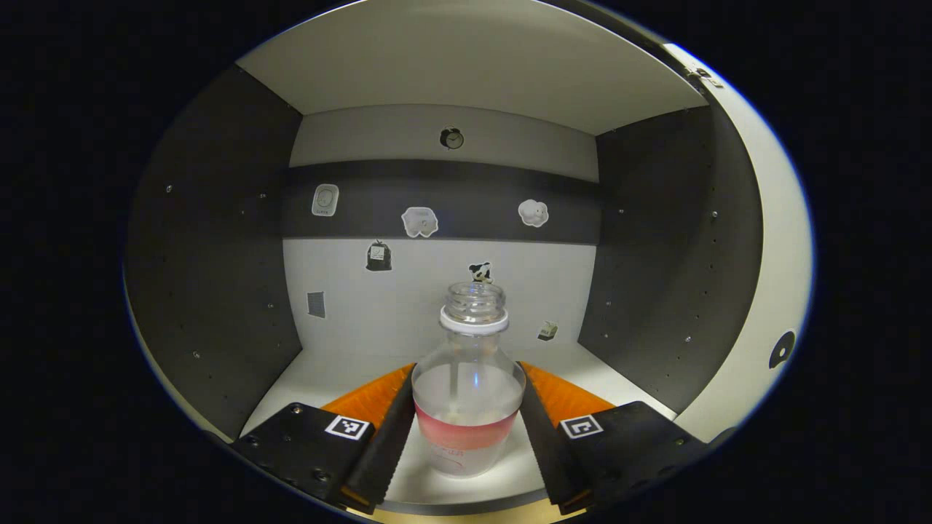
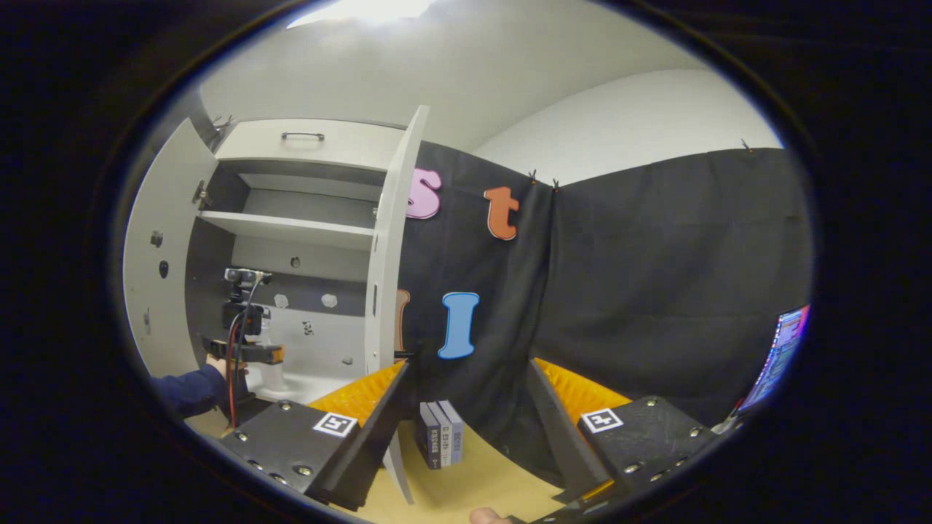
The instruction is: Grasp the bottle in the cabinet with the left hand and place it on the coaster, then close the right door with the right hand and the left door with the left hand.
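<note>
Both fingers of the left gripper (image 1: 467, 437) flanked the bottle (image 1: 469, 393), close against its sides, though whether they actually pressed on it could not be told. That bottle (clear, uncapped, with a reddish band low on its body) stood upright on the cabinet (image 1: 218, 240) floor, near the front edge, with small stickers (image 1: 420, 221) on the back wall behind it. Outside the cabinet, the right gripper (image 2: 466, 429) was spread apart and held nothing, the open right door (image 2: 389, 262) just left of it and small boxes (image 2: 440, 434) between its fingers farther off.
</note>
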